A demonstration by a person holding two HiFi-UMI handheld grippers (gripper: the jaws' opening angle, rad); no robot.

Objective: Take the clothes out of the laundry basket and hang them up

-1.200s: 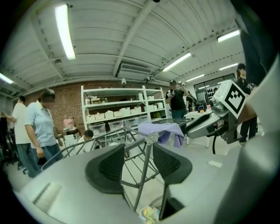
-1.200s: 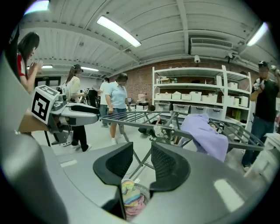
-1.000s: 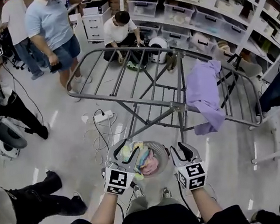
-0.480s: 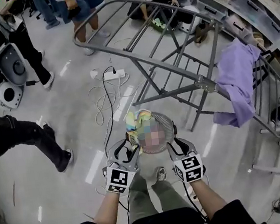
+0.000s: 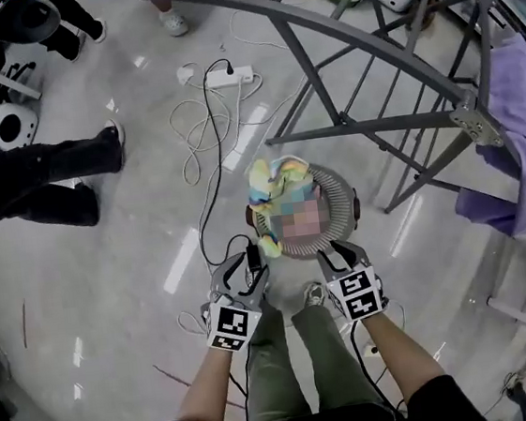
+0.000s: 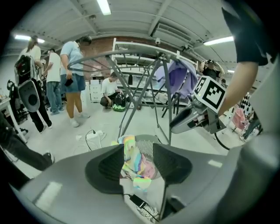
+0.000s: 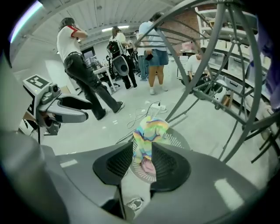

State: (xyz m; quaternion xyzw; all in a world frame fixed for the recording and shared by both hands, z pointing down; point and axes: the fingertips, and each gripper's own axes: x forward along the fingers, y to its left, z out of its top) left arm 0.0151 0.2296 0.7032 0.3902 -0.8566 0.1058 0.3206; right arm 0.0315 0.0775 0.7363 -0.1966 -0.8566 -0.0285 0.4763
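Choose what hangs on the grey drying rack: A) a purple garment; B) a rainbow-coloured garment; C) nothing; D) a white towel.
A: a purple garment is draped over the drying rack, while the rainbow-coloured garment lies in the basket.

Floor (image 5: 108, 260): smooth, glossy, mirroring the ceiling lights. Rack (image 5: 357, 38): grey metal tube, satin finish. Basket (image 5: 334, 190): grey slatted plastic. Rainbow cloth (image 5: 279, 182) and purple cloth (image 5: 522, 119): soft, matt, creased fabric. Pads (image 7: 168, 166): black, ribbed, matt, set in smooth grey plastic shells.
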